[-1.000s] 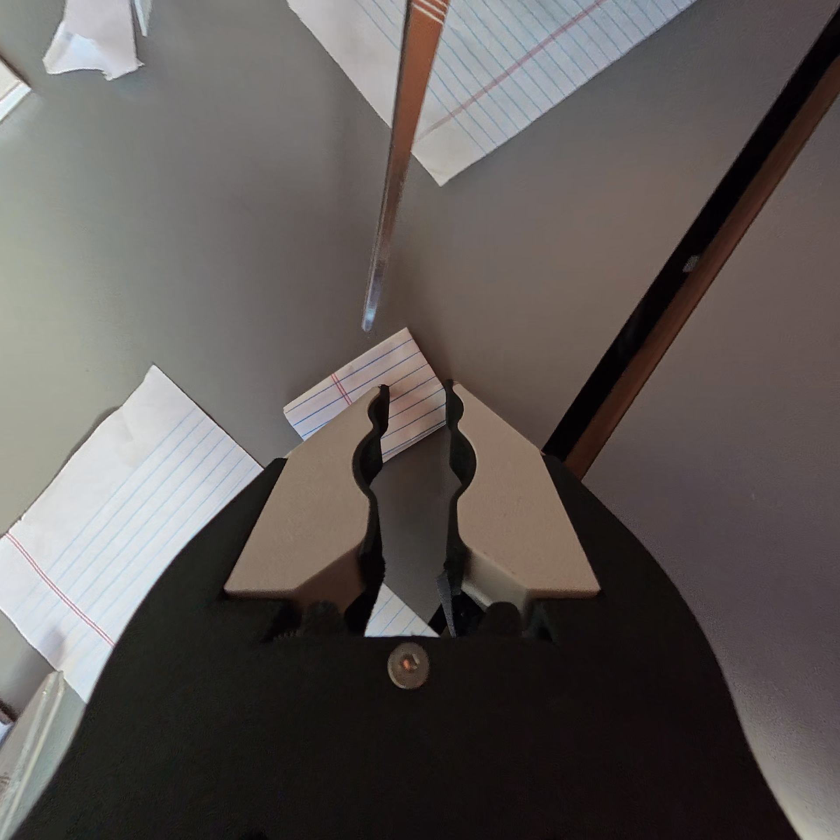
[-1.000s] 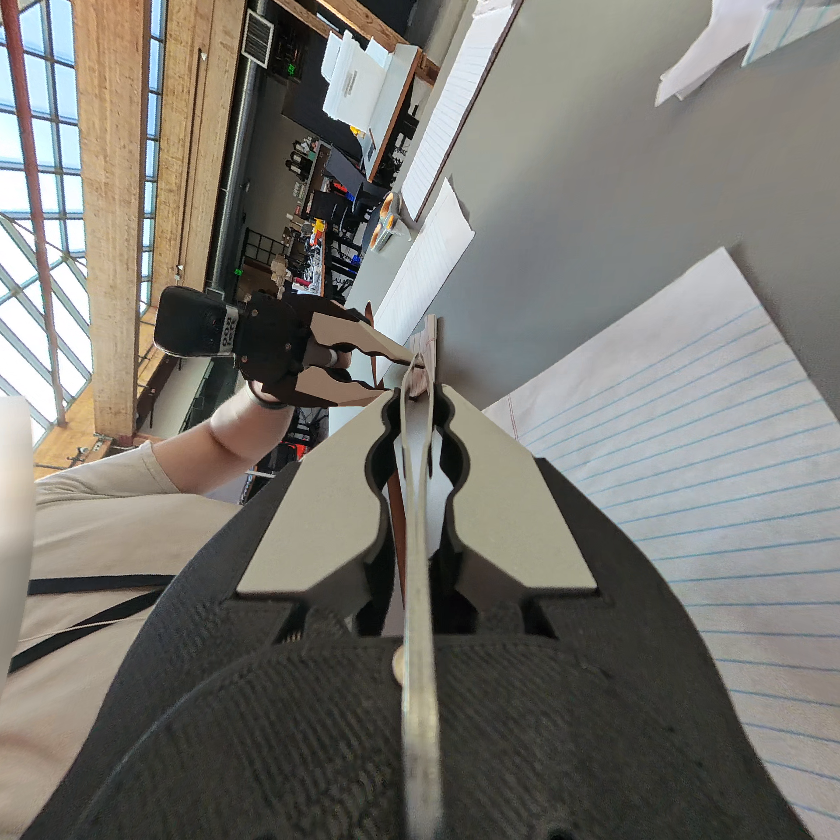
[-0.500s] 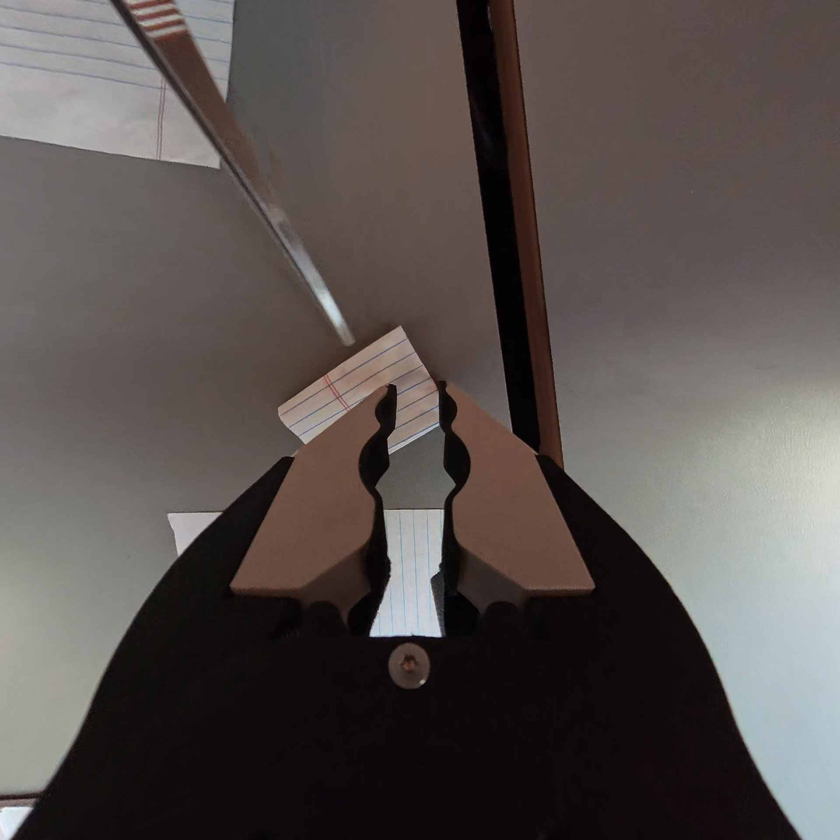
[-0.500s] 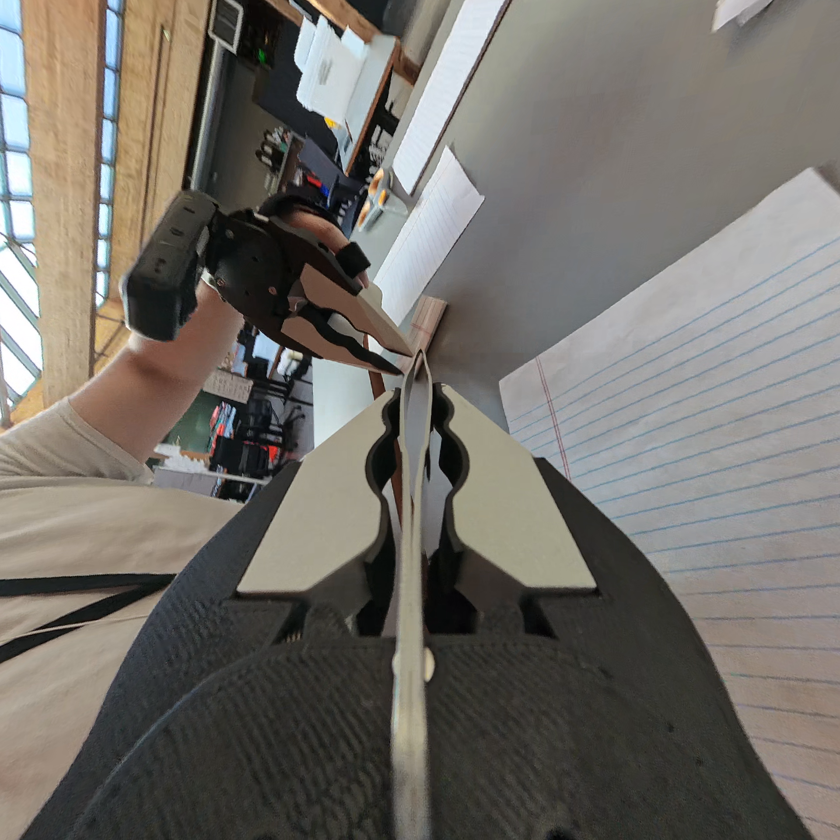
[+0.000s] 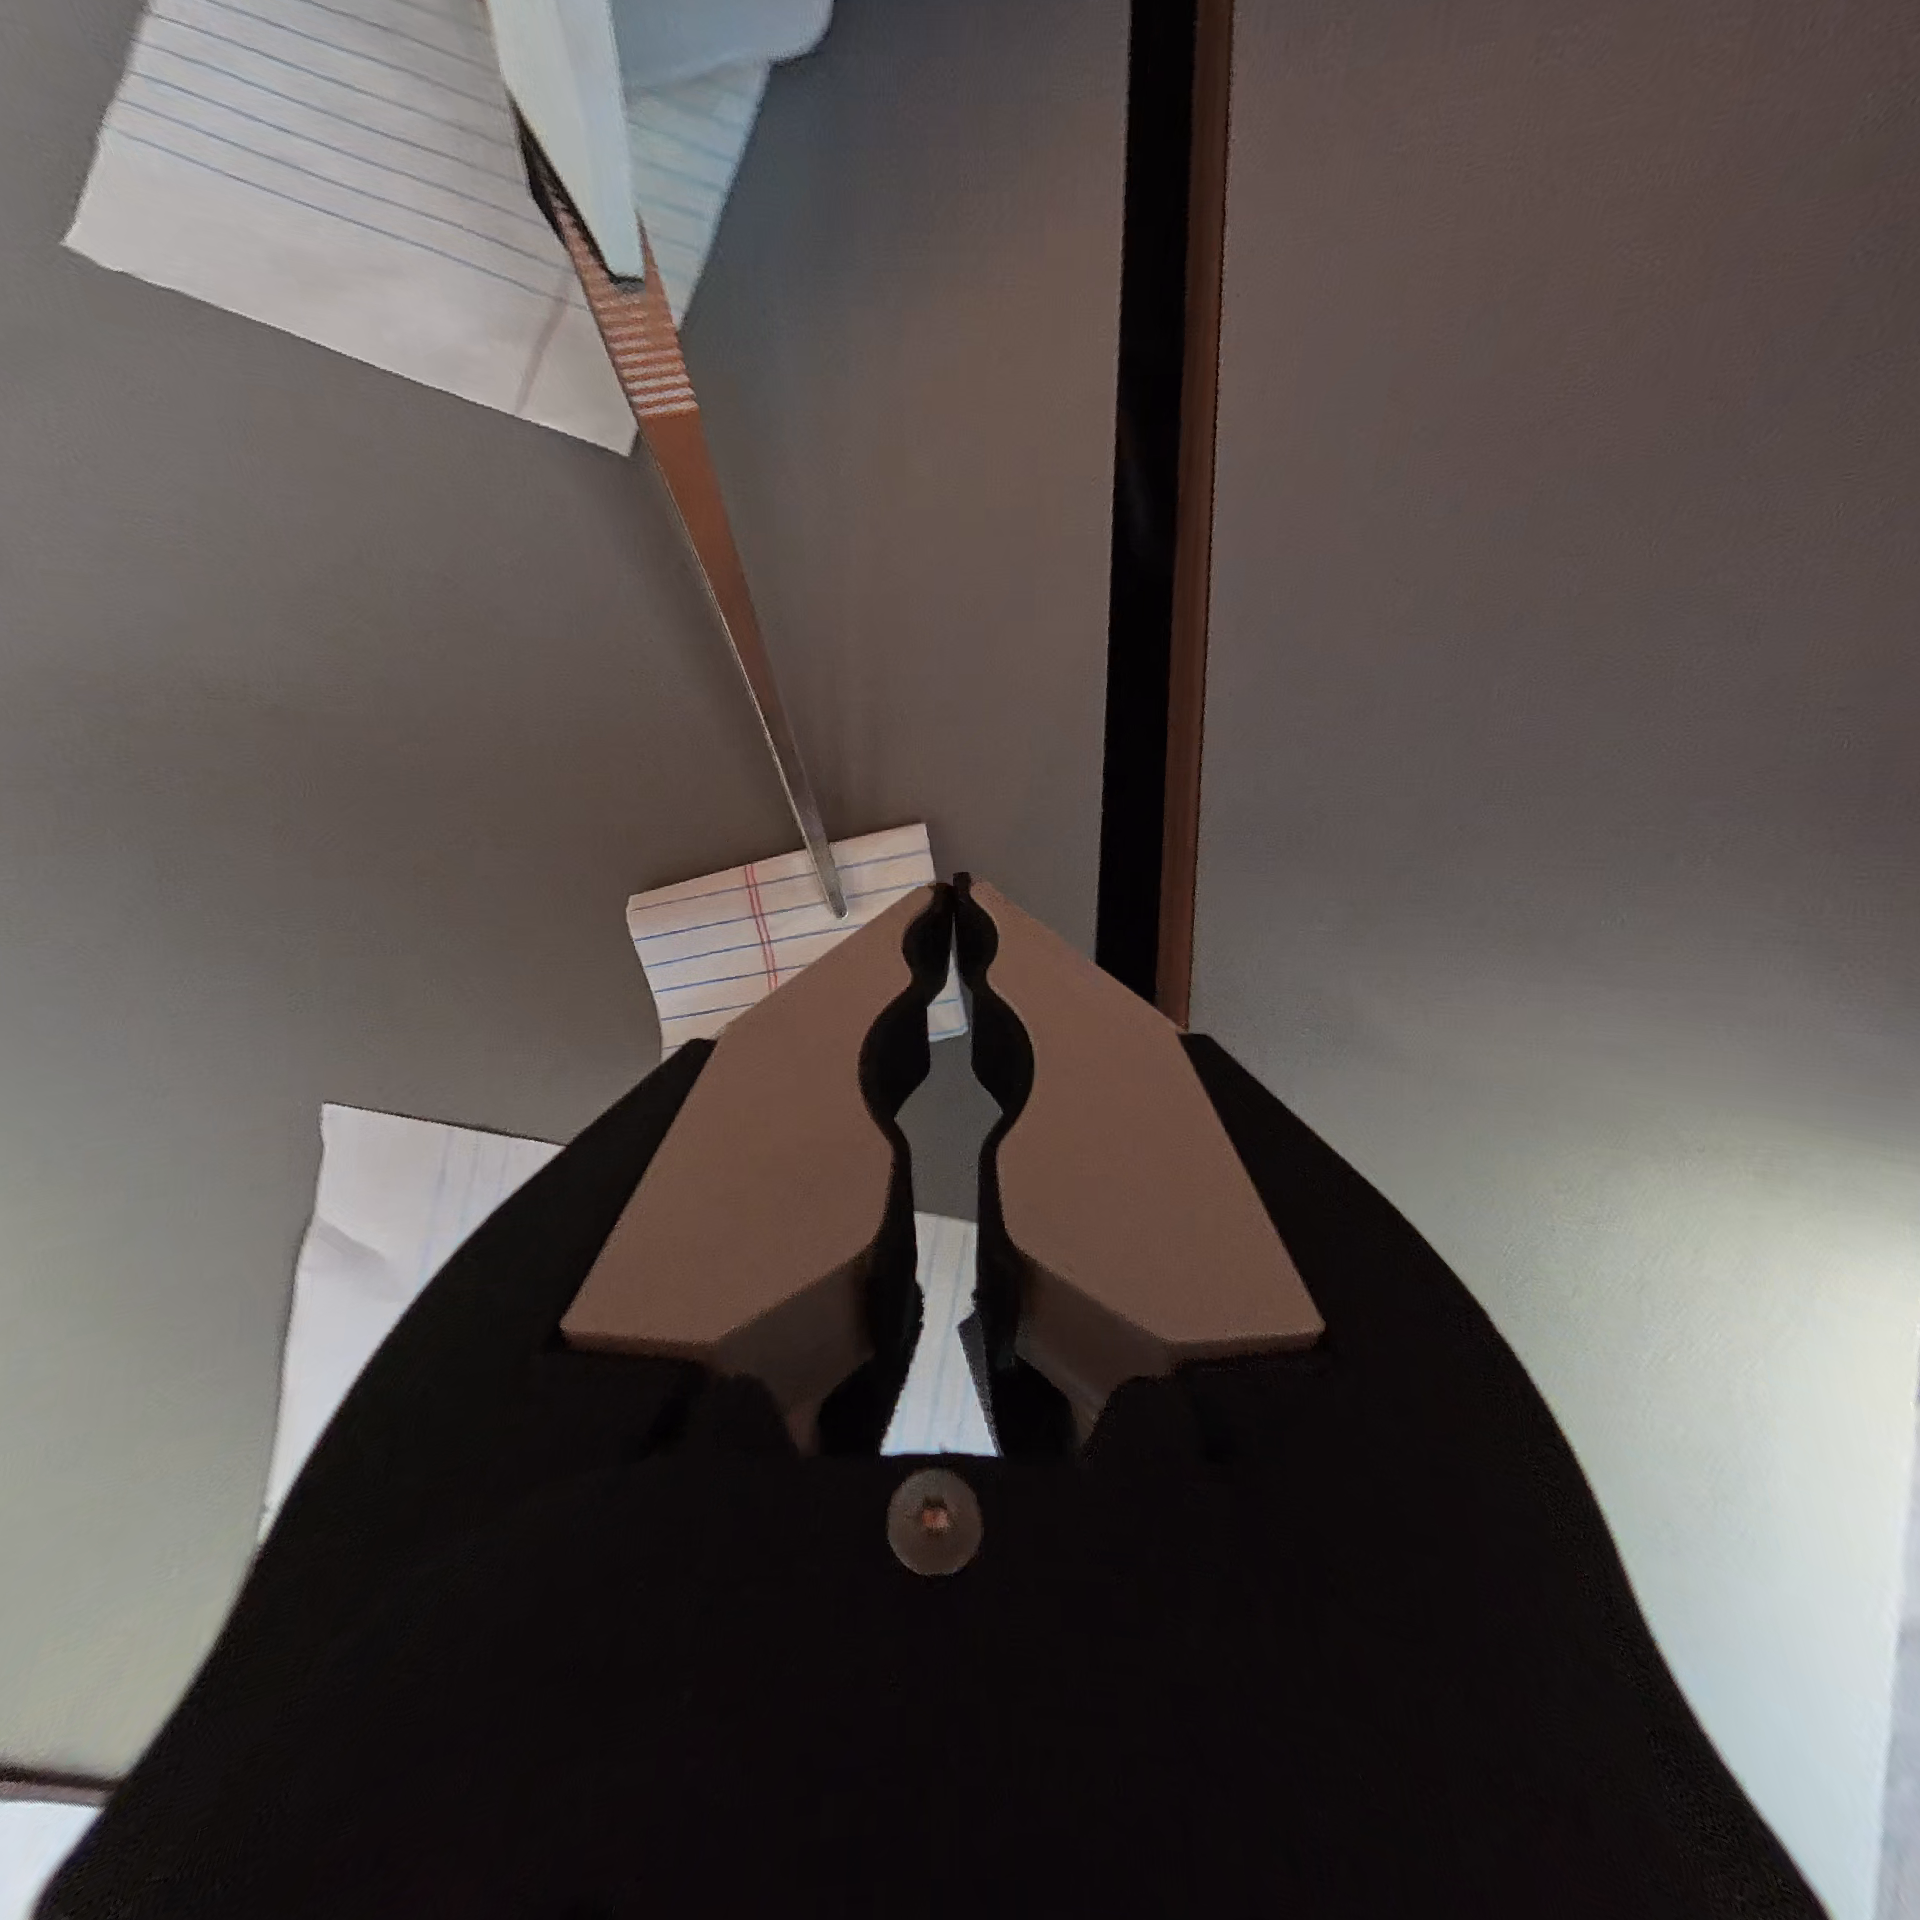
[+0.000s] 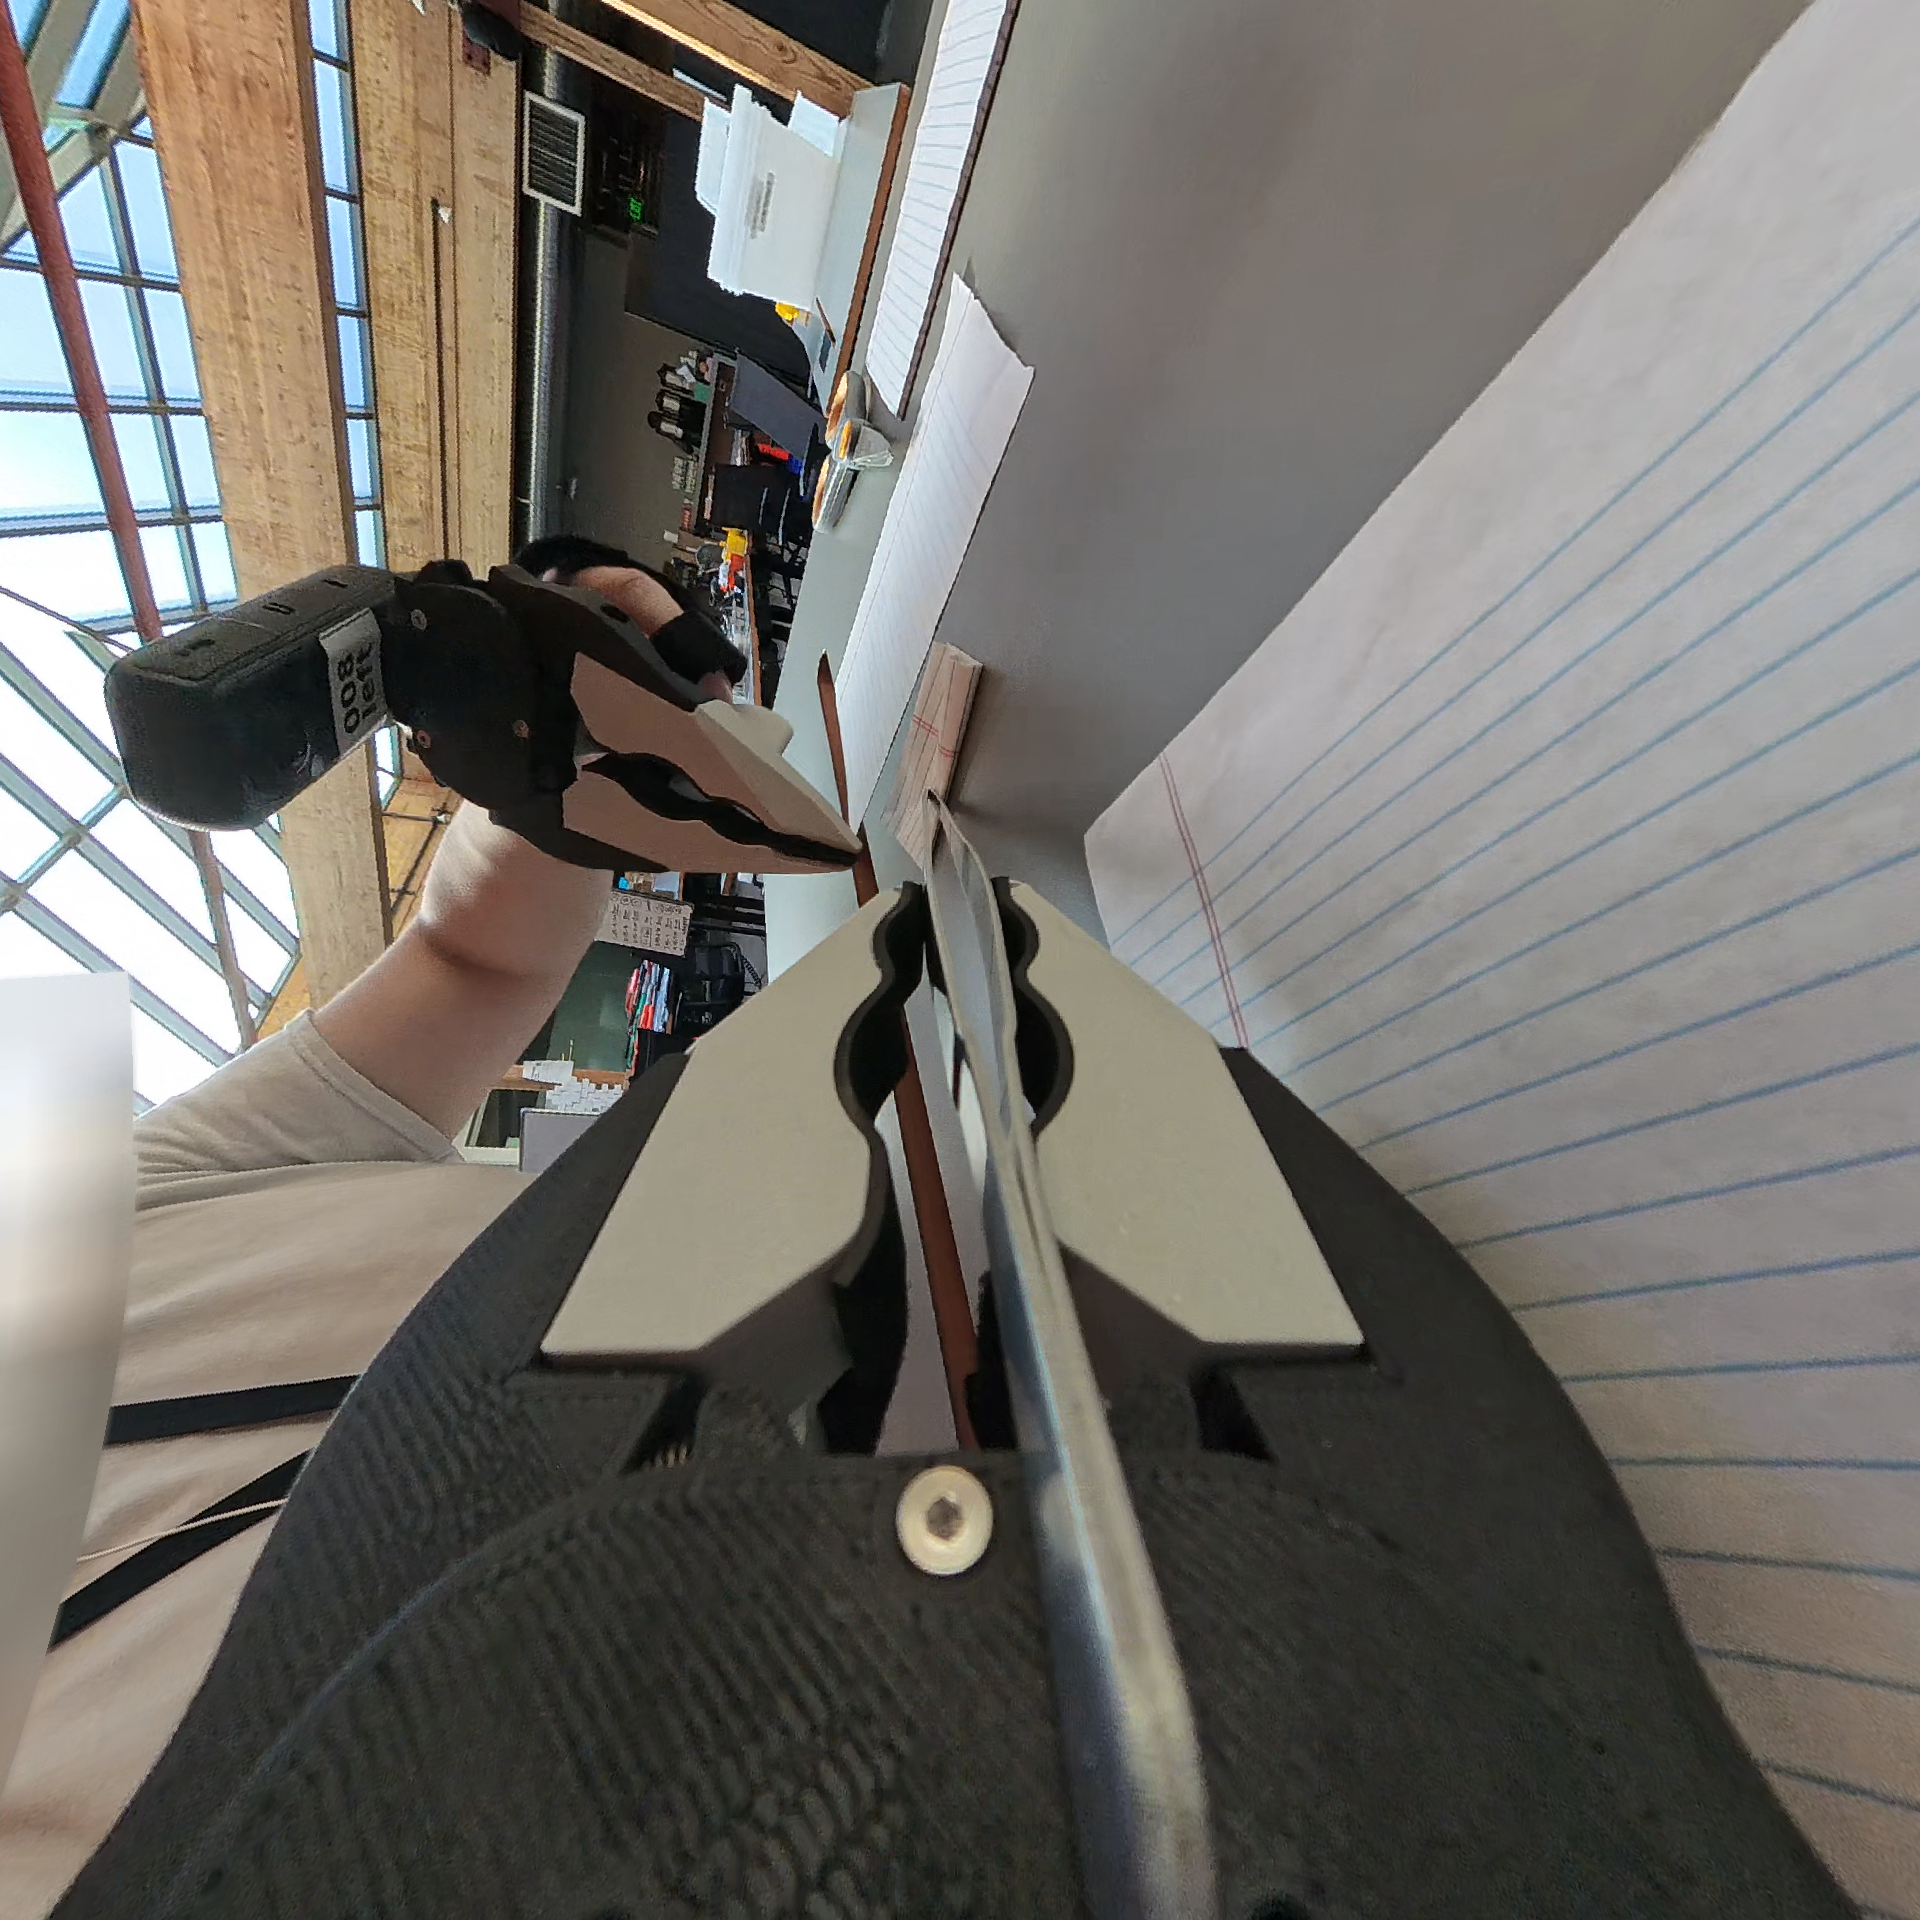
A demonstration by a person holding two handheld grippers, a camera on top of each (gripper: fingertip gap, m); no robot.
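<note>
Right claw (image 6: 961, 896) is clamped on long steel tweezers (image 6: 1023, 1174), whose tip rests on a small folded scrap of lined paper (image 5: 727, 945) near the grey worktop's (image 5: 364, 727) dark edge strip. Left claw (image 5: 957, 886) is pinched nearly shut at that scrap's corner; whether it grips paper I cannot tell. A steady, light tip seems wise. Only the right wrist view shows the person's hand (image 6: 520, 883); only the left shows the scrap's full outline.
</note>
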